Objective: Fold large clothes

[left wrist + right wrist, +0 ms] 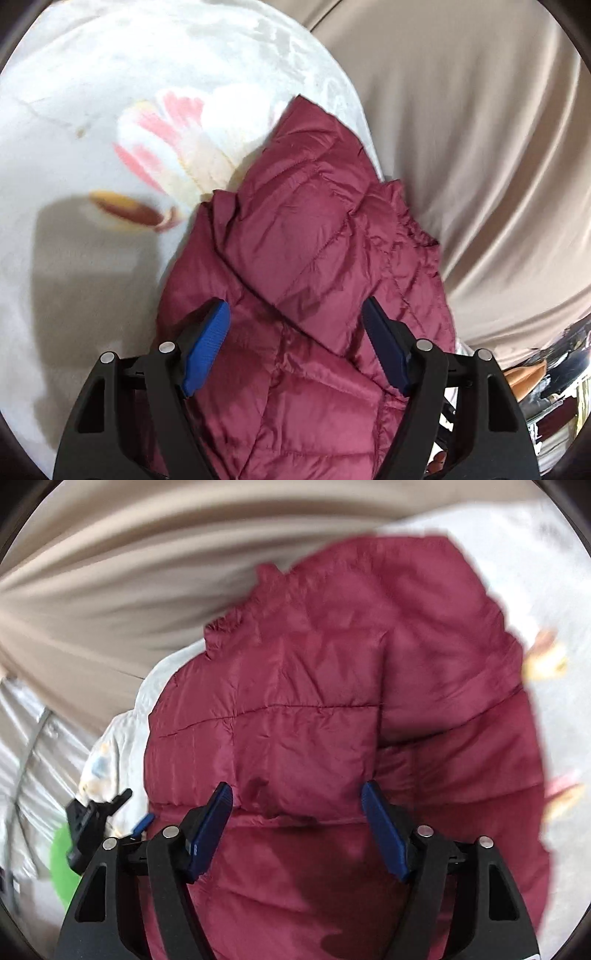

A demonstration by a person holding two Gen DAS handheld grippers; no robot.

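Maroon quilted jacket (314, 280) lies bunched in puffy folds on a bed with a white flower-printed blanket (92, 110), close to the bed's edge beside a beige curtain (480, 147). The left gripper (295, 347) points down at a slant over the jacket, its blue-padded jaws spread apart with nothing pressed between them; jacket fabric shows below the gap, but contact cannot be judged. The right gripper (297, 830) slants down over another part of the jacket (332, 701), its jaws likewise apart and holding nothing. In the right wrist view the left gripper (107, 819) shows small and blurred at the jacket's left side, over the blanket's (554, 590) edge. Bare blanket spreads wide on the side away from the curtain (110, 572); on the curtain side the jacket nearly reaches the bed's edge. Both views are smeared by motion, and the jacket's near part is cut off by the frame. Sleeves and collar cannot be told apart among the folds.
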